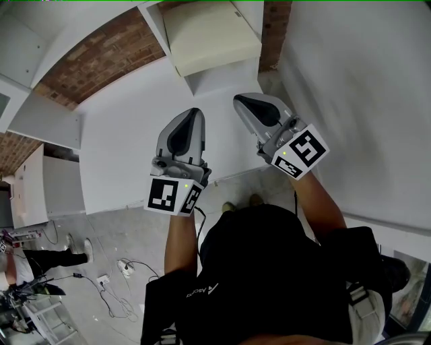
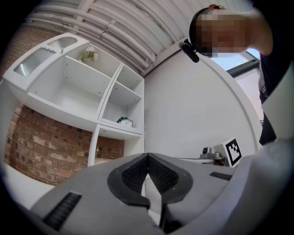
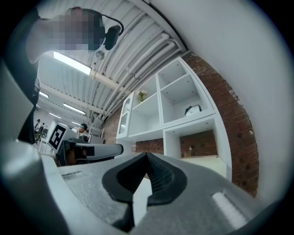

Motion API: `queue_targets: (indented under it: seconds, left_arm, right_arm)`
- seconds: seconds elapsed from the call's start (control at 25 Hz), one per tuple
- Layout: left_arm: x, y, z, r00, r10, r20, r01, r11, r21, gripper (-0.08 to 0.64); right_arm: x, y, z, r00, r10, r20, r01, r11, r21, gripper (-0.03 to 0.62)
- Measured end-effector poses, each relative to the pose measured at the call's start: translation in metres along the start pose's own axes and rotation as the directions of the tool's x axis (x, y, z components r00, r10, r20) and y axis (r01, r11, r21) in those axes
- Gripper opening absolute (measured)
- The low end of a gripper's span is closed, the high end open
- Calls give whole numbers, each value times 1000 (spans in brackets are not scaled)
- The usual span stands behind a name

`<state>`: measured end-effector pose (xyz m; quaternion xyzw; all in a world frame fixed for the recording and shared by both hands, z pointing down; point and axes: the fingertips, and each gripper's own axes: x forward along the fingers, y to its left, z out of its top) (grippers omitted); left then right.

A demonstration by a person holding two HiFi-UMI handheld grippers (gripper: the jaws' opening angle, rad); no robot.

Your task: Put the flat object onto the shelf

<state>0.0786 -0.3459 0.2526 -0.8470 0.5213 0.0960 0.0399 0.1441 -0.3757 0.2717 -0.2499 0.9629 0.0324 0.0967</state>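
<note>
A cream flat slab (image 1: 209,30) lies in a low open compartment of the white shelf unit (image 1: 151,17), straight ahead of both grippers; in the right gripper view its pale top (image 3: 206,161) shows under the lowest shelf board. My left gripper (image 1: 192,111) is held level in front of me, jaws shut with nothing between them (image 2: 147,156). My right gripper (image 1: 241,100) hangs beside it, a little further forward, also shut and empty (image 3: 147,154). Neither gripper touches the slab.
The shelf unit (image 2: 98,133) stands against a red brick wall (image 2: 41,151). A small dark and white object (image 2: 124,121) sits in a middle compartment, a small plant (image 2: 89,56) in an upper one. A white wall (image 1: 363,81) runs along the right. Cables (image 1: 114,283) lie on the floor at lower left.
</note>
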Motion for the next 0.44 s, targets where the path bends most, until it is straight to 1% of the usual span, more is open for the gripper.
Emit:
queue_targets:
  seconds: [0.44]
  left_arm:
    - [6, -3, -3, 1000, -2, -6, 2, 1000, -7, -2]
  right_arm:
    - [-4, -8, 1, 1000, -5, 4, 5, 1000, 9, 2]
